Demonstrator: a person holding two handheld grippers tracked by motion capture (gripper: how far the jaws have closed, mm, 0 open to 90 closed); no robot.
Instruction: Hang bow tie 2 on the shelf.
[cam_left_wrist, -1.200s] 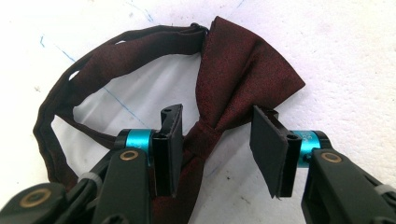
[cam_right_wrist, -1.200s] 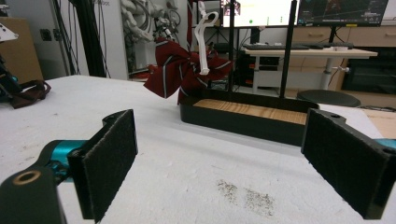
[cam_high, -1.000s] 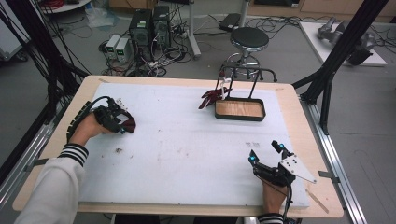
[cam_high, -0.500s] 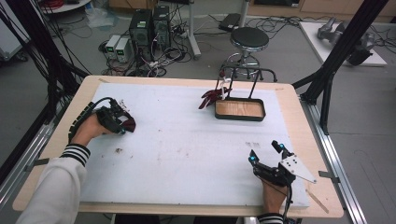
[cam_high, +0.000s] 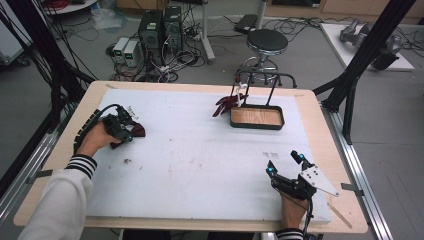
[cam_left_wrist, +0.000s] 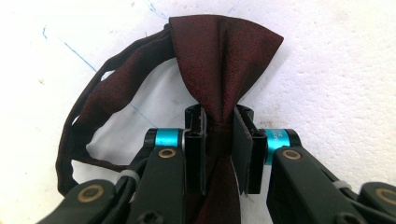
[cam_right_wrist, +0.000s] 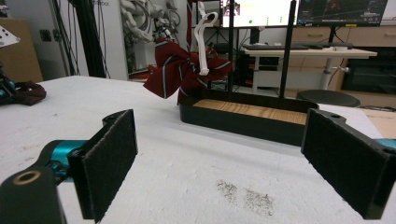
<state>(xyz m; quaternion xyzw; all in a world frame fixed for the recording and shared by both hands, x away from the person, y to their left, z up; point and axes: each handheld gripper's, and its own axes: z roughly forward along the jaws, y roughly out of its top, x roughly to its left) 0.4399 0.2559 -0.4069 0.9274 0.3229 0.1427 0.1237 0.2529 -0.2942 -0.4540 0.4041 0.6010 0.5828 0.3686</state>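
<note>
Item: dark red bow tie, left of frame on the counter. My left gripper has just been closing and now pinches its centre knot, ready for lifting. My right gripper, lower right, gapes wide, idle. Stand tray beyond.

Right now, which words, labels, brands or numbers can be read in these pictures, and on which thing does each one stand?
None can be read.
Monitors behind the table, right gripper view: coloured screen content, too small and blurred to read.
Bow tie in the left hand-held gripper: no lettering.
Rack tray: no label visible.
</note>
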